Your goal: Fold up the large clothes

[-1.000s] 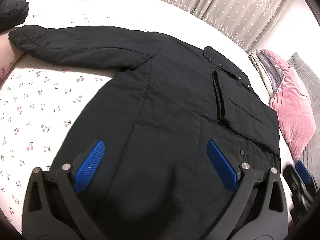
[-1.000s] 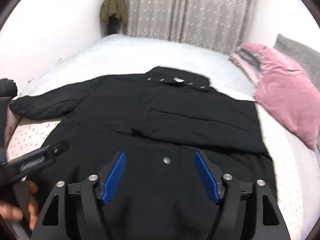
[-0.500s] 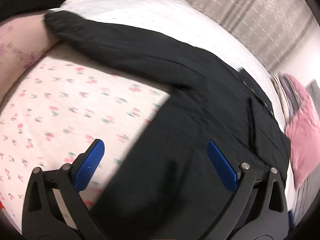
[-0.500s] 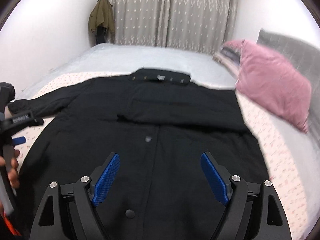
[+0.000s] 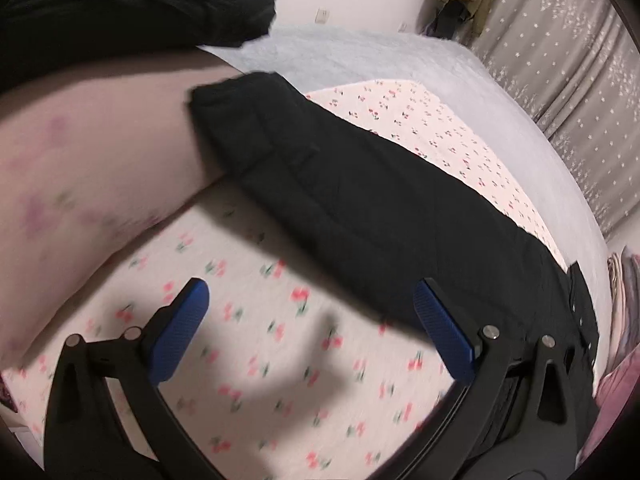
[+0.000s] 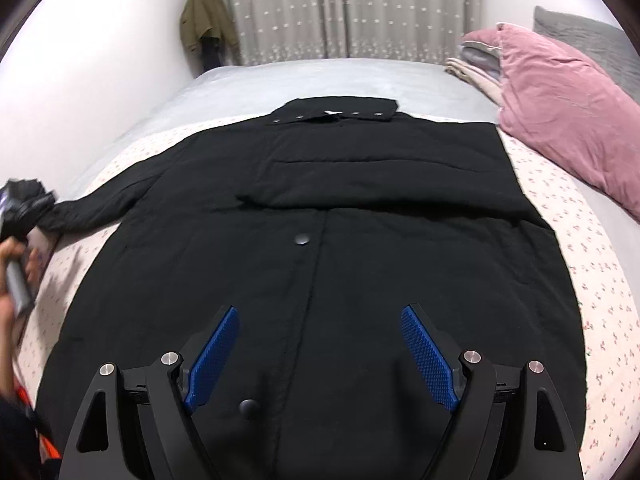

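Grippers first: the left gripper [image 5: 306,334] hangs spread and empty over the cherry-print sheet [image 5: 256,344], the black coat's outstretched sleeve [image 5: 320,184] running from 11 to 3 o'clock. The right gripper [image 6: 320,354] is spread, empty, above the coat [image 6: 320,216] lying flat on the bed [image 6: 328,76]. Likely step: folding that sleeve inward; next, pinch its cuff [image 5: 216,100].

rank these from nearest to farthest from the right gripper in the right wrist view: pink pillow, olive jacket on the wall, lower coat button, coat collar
From the right gripper, whose fingers stand open above the black coat:
1. Lower coat button, just left of centre, between the fingers.
2. Coat collar, straight ahead at the coat's far end.
3. Pink pillow, far right; its near end is closer than the collar.
4. Olive jacket, hanging far left.
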Demonstrator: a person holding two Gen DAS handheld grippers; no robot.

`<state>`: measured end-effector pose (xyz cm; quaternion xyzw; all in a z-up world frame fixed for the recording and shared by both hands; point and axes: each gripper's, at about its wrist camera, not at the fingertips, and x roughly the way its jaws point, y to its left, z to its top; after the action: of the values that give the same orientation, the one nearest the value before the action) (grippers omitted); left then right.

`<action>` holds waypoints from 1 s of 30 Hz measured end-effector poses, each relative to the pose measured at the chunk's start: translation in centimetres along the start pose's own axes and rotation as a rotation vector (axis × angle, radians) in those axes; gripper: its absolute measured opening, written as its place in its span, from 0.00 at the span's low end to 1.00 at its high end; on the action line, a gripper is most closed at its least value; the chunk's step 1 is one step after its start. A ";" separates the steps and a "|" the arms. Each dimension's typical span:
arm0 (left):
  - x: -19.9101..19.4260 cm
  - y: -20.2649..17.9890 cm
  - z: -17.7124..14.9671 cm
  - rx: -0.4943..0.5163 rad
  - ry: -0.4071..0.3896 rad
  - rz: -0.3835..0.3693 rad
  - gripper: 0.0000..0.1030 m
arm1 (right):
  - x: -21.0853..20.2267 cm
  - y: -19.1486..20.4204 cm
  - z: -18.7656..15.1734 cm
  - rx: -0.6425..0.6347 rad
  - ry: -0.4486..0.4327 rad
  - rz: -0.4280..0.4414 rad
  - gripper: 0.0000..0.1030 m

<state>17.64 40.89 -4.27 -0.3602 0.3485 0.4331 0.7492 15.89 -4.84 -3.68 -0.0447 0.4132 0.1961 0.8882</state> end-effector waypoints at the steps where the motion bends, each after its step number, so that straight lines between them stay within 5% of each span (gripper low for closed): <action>1: 0.6 -0.2 0.5 -0.004 -0.005 0.011 0.99 | 0.0 0.2 -0.1 -0.009 -0.002 0.007 0.82; 5: 2.8 -0.8 1.8 -0.005 -0.019 0.035 0.98 | 0.1 0.5 -0.1 -0.034 -0.005 -0.004 0.82; 6: 3.3 -0.7 2.2 -0.016 -0.021 0.028 0.91 | 0.1 0.4 0.0 -0.032 -0.003 -0.003 0.82; 8: 4.4 -0.9 2.6 -0.029 -0.009 -0.006 0.62 | 0.3 0.1 0.0 -0.019 0.007 0.004 0.82; 10: 5.5 -0.6 3.1 -0.049 0.029 -0.056 0.11 | 0.4 -0.3 0.1 -0.004 0.012 0.012 0.82; 14: 2.5 0.2 3.2 -0.152 -0.081 -0.213 0.09 | 0.6 -0.9 0.2 0.027 0.019 0.021 0.82; 21: -5.9 -4.1 2.9 -0.087 -0.232 -0.365 0.08 | 1.1 -2.0 0.3 0.083 0.040 0.031 0.82; 25: -11.9 -10.6 0.1 0.076 -0.314 -0.493 0.08 | 1.1 -3.4 0.6 0.159 0.041 0.062 0.82; 30: -17.7 -20.6 -10.1 0.393 -0.313 -0.677 0.13 | 1.2 -6.7 0.7 0.291 0.045 0.078 0.82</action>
<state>27.24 17.80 10.34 -0.2346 0.1684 0.1376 0.9475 19.71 -10.43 -4.66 0.0965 0.4584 0.1675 0.8675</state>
